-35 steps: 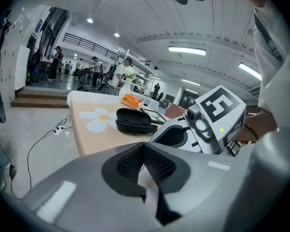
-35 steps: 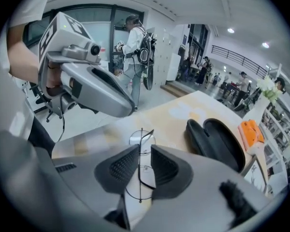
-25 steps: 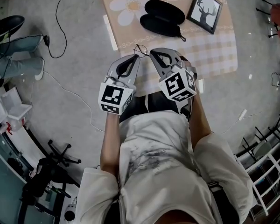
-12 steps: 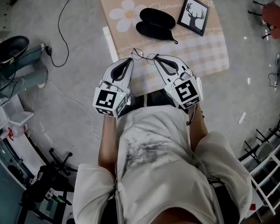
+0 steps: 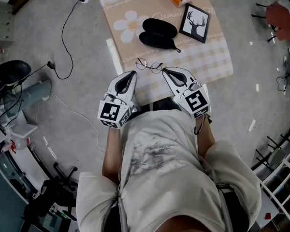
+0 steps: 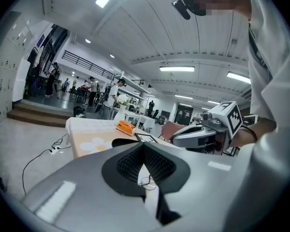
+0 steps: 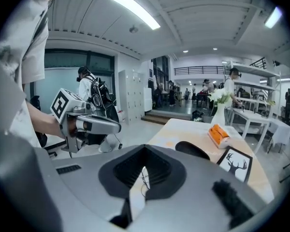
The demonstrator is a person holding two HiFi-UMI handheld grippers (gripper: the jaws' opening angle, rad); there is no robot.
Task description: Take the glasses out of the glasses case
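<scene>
Almost nothing here is legible. The mat (image 5: 217, 57) carries one line of cursive print (image 5: 173, 15) beside its daisy, partly covered by the case (image 5: 157, 32) and frame (image 5: 194, 23), and too small for you to read. The left cube (image 5: 114, 114) and right cube (image 5: 195, 102) bear black-and-white square markers: patterns, not letters. The frame shows a stag silhouette, without words.

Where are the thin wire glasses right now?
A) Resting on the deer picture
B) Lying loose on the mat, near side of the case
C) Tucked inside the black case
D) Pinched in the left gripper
B: the glasses lie on the mat between the open black case and the left gripper and right gripper, touched by neither.
</scene>
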